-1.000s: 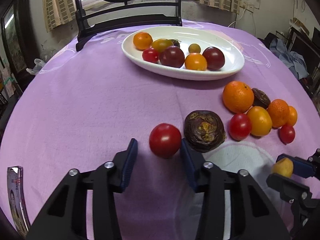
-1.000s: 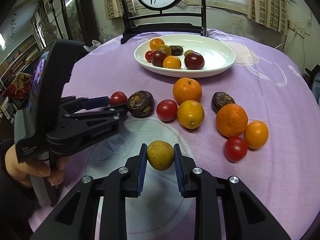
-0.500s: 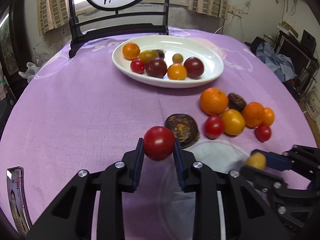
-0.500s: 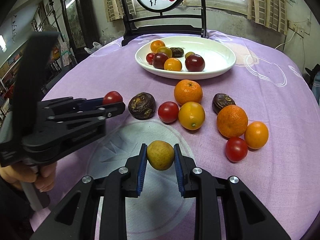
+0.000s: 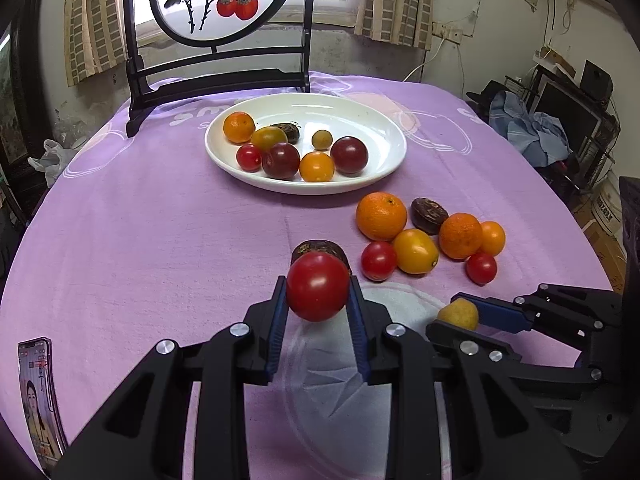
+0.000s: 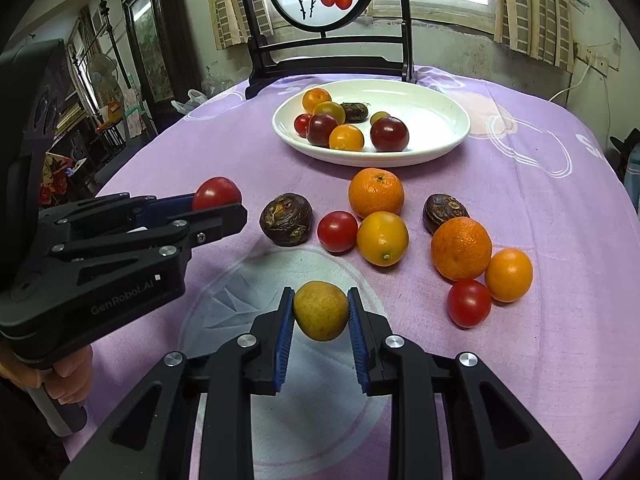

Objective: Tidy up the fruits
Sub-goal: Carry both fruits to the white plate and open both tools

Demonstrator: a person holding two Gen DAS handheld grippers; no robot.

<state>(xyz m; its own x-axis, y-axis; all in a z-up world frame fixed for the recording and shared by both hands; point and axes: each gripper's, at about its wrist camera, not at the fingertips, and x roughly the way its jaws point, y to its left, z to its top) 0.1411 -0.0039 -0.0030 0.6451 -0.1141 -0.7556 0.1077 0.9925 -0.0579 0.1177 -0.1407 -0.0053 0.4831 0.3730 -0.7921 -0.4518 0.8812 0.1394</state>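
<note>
Purple tablecloth (image 5: 160, 240) everywhere, with a dark wooden chair (image 5: 216, 76) at the far side and a window behind it. From where I'm steering, my left gripper (image 5: 318, 292) is clamped on a red tomato (image 5: 317, 286), which sits right between the blue pads (image 5: 276, 320) and is lifted clear of the cloth. My right gripper (image 6: 320, 312) is clamped on a small yellow fruit (image 6: 320, 310), also squeezed between the tips and held over a pale patch printed on the cloth.

In the right wrist view the left gripper comes in from the left with its tomato poking out at the tip, and I can see a bit of my hand (image 6: 68, 376) on the handle.

Loose fruit lies on the cloth just beyond both grippers: a dark wrinkly fruit (image 6: 286, 219), a small red tomato (image 6: 337, 231), a yellow-orange one (image 6: 382, 238), a big orange (image 6: 376, 193), plus a few more in a bunch to the right. Farther off is the white dish (image 5: 380, 148) with eight or so fruits piled on its left half. Phone (image 5: 40, 396) lies at the near left edge.
</note>
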